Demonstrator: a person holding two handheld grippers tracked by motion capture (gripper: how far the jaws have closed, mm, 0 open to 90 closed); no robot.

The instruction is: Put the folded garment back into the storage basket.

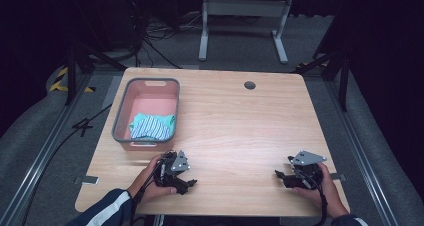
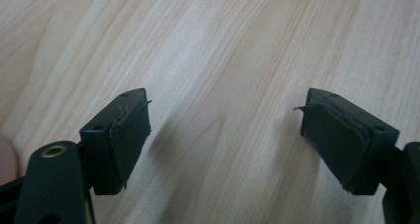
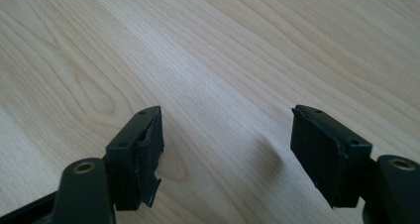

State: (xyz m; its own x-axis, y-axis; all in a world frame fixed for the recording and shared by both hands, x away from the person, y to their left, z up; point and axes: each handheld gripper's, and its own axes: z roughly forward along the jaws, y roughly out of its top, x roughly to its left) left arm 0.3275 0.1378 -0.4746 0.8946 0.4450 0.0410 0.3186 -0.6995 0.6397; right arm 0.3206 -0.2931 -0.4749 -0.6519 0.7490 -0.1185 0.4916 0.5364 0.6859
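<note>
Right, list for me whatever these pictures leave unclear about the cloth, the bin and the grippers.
- Cloth, high view: bunched up and small, so what garment it is stays unclear; its underside is hidden in its own folds.
- Bin, high view: the floor under the cloth is covered by it.
- Left gripper and right gripper, high view: too small and dark to read the jaw gap there; each gripper's own view shows them apart.
- Person, high view: cut off by the bottom edge.

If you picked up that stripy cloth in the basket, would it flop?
Probably. The cloth lies crumpled in the basket, so it looks soft, would likely droop, and seems light. It shouldn't roll or break.
</note>
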